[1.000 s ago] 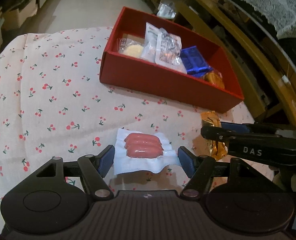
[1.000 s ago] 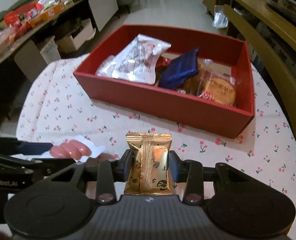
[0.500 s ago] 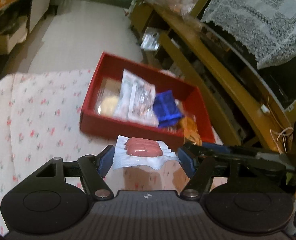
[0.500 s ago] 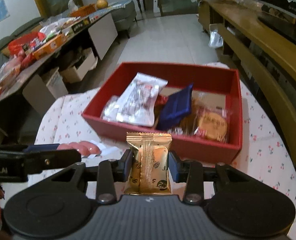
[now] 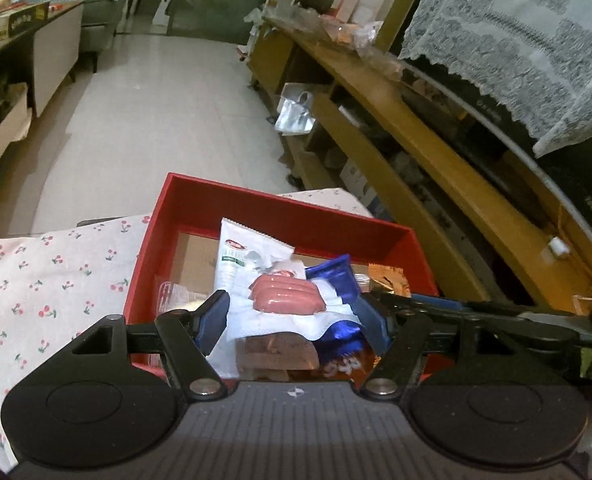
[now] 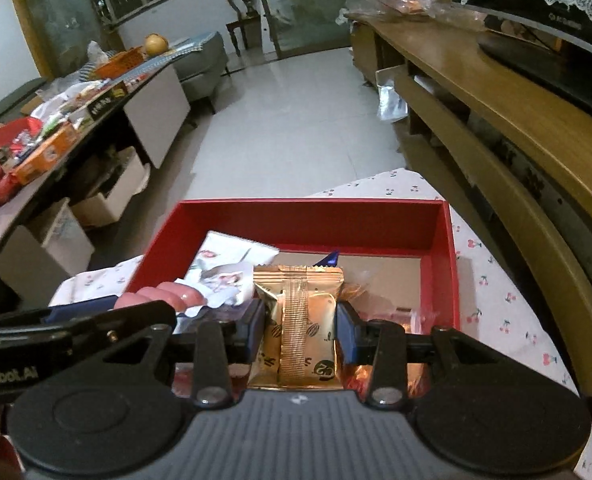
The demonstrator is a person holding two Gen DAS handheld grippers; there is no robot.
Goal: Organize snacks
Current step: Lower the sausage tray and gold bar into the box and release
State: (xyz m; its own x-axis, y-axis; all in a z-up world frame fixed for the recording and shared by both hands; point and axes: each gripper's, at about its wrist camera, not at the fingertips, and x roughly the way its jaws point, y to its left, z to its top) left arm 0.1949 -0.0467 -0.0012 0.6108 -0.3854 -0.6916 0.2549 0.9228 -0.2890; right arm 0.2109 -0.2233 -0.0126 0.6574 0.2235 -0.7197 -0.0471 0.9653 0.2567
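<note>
A second ago the left tongs [image 5: 291, 320] sat low over the cherry-print counter [image 5: 47, 280] with the sausage pack [image 5: 285, 300] lying between spread fingers and the red box [image 5: 279, 216] well ahead. Now the pack is pinched by its white film edges between those fingers, off the cloth, and the box lies directly beneath and just beyond the tips. A white sachet [image 5: 247, 256] and a blue packet [image 5: 336, 280] already inside show past the pack.

To their right, the right tongs [image 6: 300, 332] have kept their fingers pressed on the gold biscuit packet [image 6: 298, 320], upright in the grip throughout. They too have travelled from the counter's near side to a spot above the box's front wall, with bare cardboard floor just ahead and to the right of the tips.

Both snacks now hang over the box, so carrying looks finished. What remains, I judge, is lowering and letting go, each onto a free patch rather than onto the other tool.
</note>
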